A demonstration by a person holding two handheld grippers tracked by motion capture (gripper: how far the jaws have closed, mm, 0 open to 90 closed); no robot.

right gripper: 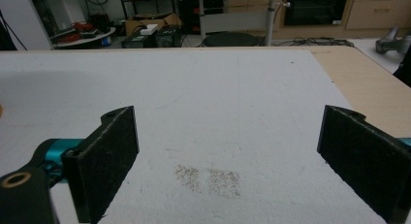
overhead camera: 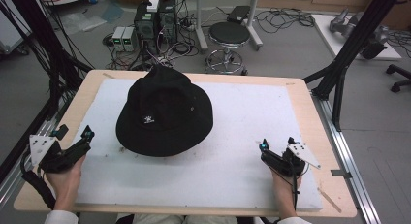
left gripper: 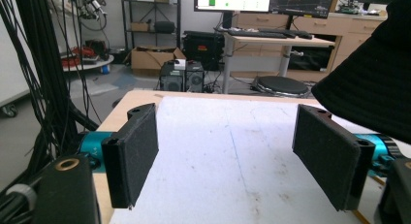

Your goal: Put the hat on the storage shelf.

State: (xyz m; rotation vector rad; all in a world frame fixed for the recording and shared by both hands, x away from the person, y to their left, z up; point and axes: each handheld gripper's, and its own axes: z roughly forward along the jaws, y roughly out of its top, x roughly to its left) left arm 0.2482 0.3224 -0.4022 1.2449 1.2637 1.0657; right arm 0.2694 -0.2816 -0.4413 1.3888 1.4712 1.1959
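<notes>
High view: the hat (overhead camera: 165, 112) is laid crown-up on the mat (overhead camera: 242, 132). The left gripper (overhead camera: 87, 135) is held just left of the hat, the right gripper (overhead camera: 264, 146) well right, jaws spread, seemingly readied for flanking grasps.

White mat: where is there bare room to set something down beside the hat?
The white mat is bare right of the black hat, out to its right edge, and along the near strip between the left gripper and right gripper. The hat crowds the left-centre.
</notes>
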